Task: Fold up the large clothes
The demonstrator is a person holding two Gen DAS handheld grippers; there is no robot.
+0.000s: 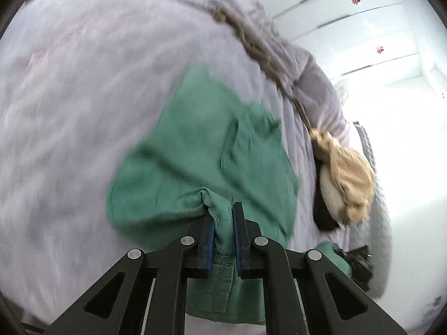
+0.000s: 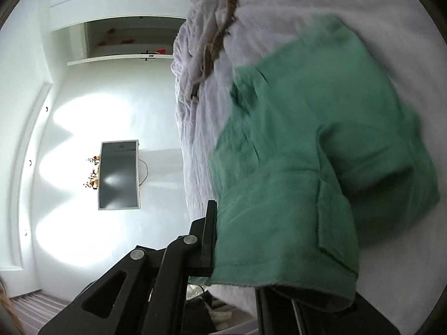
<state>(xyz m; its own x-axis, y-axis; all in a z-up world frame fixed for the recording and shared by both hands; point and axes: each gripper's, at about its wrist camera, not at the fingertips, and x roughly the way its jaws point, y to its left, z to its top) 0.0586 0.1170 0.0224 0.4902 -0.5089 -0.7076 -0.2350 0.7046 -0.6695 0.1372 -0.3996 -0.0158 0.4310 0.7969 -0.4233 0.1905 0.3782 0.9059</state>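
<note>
A green garment lies spread over a pale lilac bed cover. My left gripper is shut on a bunched edge of it, green cloth squeezed between the blue pads and hanging below them. In the right wrist view the same green garment drapes over my right gripper. Only its left finger shows; the cloth covers the other one. A hemmed edge sits against that finger, so the grip looks shut on the cloth. At the lower right of the left wrist view the other gripper shows dark, with green cloth at it.
A tan knitted item with a long braided strap lies at the bed's right edge. White wardrobe doors stand beyond. In the right wrist view a white wall carries a dark flat screen and a shelf niche.
</note>
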